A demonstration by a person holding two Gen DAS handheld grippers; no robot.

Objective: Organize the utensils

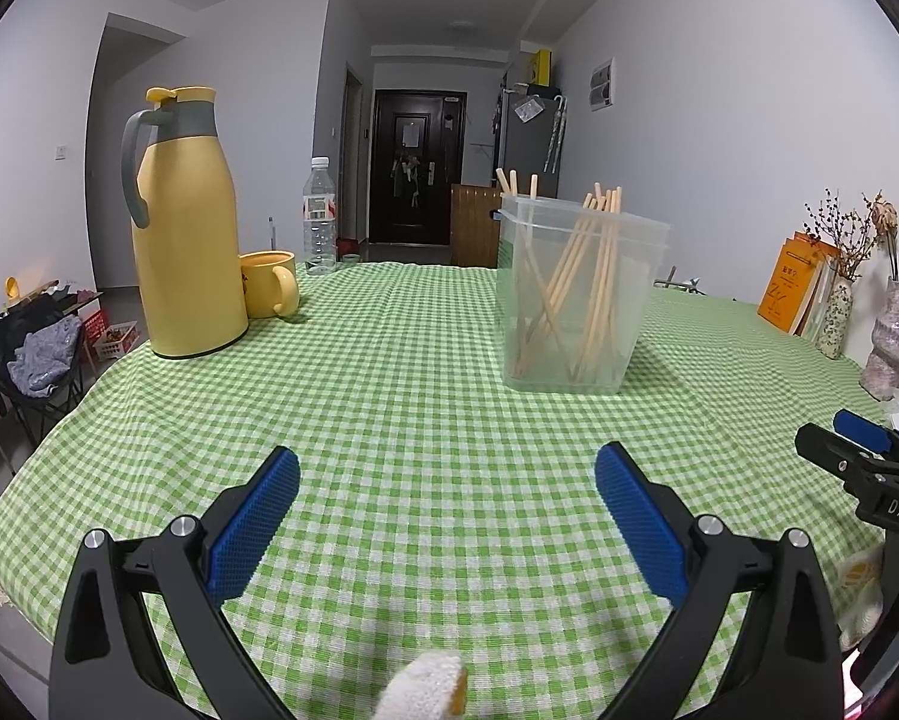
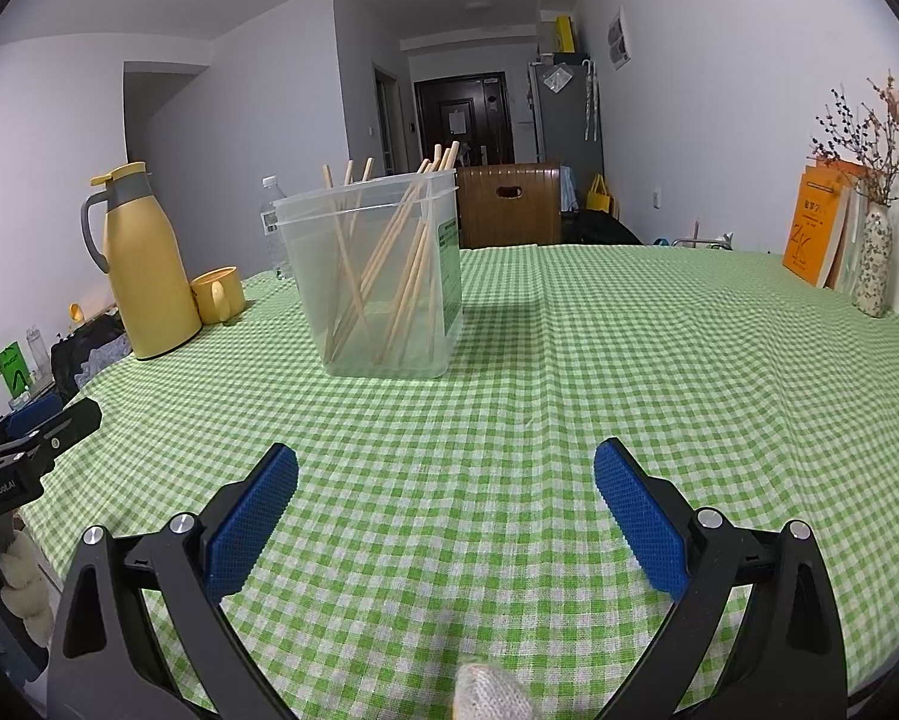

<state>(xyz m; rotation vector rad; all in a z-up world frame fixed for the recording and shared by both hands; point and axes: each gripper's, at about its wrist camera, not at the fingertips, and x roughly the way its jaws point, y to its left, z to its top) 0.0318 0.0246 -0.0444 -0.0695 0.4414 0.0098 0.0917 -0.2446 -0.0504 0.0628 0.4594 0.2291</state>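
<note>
Since no chopstick lies loose on the cloth [image 1: 425,372], the sorting looks finished or nearly so. Left gripper [image 1: 446,483] and right gripper [image 2: 446,480] both hover released and empty. All chopsticks [image 2: 389,264] stand tilted inside the clear tub [image 2: 383,354], mid-table. Next move, if any: withdraw, or locate strays outside view.

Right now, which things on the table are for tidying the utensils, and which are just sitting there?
For the job:
- chopsticks
- clear plastic container holding them
- left tool and right tool, both open and empty

Just sitting there:
- yellow thermos jug
- yellow mug
- water bottle
- orange books
- vase of dried flowers
</note>
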